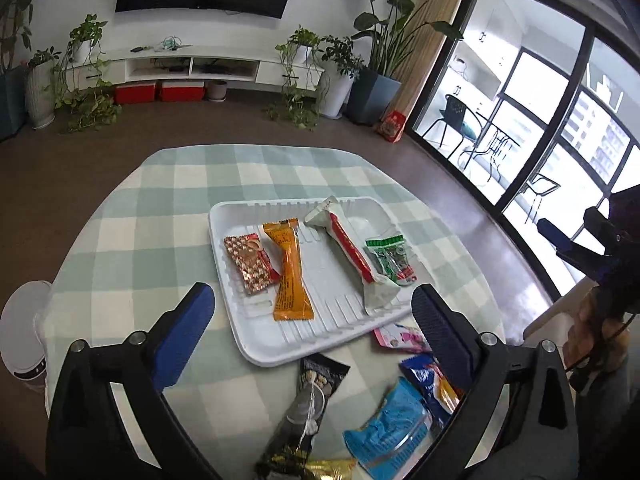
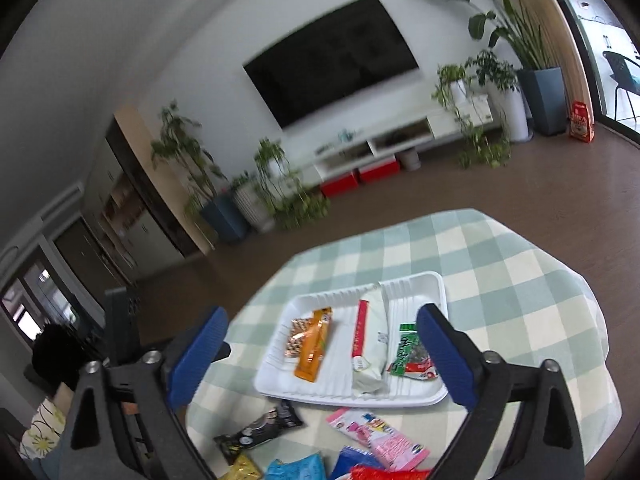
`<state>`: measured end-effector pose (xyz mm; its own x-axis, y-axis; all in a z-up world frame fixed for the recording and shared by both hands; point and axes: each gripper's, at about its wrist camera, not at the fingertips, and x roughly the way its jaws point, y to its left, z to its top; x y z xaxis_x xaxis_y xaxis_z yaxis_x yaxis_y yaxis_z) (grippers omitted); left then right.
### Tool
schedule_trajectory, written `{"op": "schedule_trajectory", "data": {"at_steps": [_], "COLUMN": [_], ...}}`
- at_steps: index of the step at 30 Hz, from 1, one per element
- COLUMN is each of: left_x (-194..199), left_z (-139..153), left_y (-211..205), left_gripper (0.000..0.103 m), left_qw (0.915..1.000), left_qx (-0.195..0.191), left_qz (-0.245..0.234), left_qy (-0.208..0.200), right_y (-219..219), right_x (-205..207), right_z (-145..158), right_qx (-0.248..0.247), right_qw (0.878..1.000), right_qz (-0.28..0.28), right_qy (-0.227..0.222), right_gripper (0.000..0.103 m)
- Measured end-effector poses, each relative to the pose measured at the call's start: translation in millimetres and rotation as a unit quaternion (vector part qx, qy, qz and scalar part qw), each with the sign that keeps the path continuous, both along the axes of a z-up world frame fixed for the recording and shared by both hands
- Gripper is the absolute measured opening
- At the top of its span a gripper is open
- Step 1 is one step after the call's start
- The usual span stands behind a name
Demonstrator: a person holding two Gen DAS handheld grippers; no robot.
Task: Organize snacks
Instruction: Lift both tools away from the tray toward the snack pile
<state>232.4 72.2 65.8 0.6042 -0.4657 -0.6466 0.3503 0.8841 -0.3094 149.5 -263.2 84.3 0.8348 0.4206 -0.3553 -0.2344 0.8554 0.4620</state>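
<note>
A white tray (image 1: 320,284) (image 2: 404,286) lies on the checked tablecloth. Side by side in it are a red-gold packet (image 1: 252,264), an orange packet (image 1: 290,272), a long white-and-red packet (image 1: 352,256) and a green packet (image 1: 390,258). Loose snacks lie on the cloth in front of the tray: a black packet (image 1: 308,396), a pink one (image 2: 376,436), and light blue (image 1: 392,428) and dark blue ones (image 1: 428,380). My left gripper (image 1: 312,294) hangs open above the tray's near edge, holding nothing. My right gripper (image 2: 323,314) is also open and empty, raised above the loose snacks.
The round table (image 1: 160,208) stands on a brown floor, with a white stool (image 1: 24,336) at its left. A hand (image 1: 592,332) holds the other gripper at the right. Potted plants (image 1: 372,40), a TV cabinet (image 1: 192,66) and glass doors (image 1: 520,128) stand far behind.
</note>
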Motion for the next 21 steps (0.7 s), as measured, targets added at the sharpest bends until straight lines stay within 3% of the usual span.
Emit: {"op": "schedule_trajectory", "data": {"at_steps": [4,8,12,16,19,21], "left_x": [-63.6,-127.7,-170.9,-187.0,-191.2,-191.1], "left_z": [-16.4,-43.9,-68.1,-87.5,-90.7,-90.3], "left_y": [16.0,23.7,29.0,31.6,34.9,31.8], "left_gripper": [0.103,0.103,0.103,0.103,0.103,0.102], "left_qw": [0.9997,0.9984,0.9967,0.9938,0.9924,0.9936], "left_qx": [-0.018,-0.015,-0.046,-0.051,-0.067,-0.058], "left_qz": [0.005,0.034,0.067,0.088,0.090,0.083], "left_qy": [-0.016,-0.042,-0.010,0.045,0.050,0.050], "right_y": [2.1,9.2,17.4,37.4,51.3,60.4], "right_x": [-54.6,-102.9,-133.6,-149.3,-149.7,-151.1], "right_z": [-27.1,-74.7,-115.8,-125.3,-128.5,-131.4], "right_qx": [0.033,0.057,0.085,0.039,0.015,0.005], "right_qw": [0.999,0.998,0.992,0.996,0.996,0.996], "right_qz": [0.015,0.008,-0.008,-0.001,0.017,0.029], "right_qy": [-0.001,0.036,0.089,0.082,0.083,0.086], "right_gripper": [0.103,0.103,0.103,0.103,0.103,0.103]}}
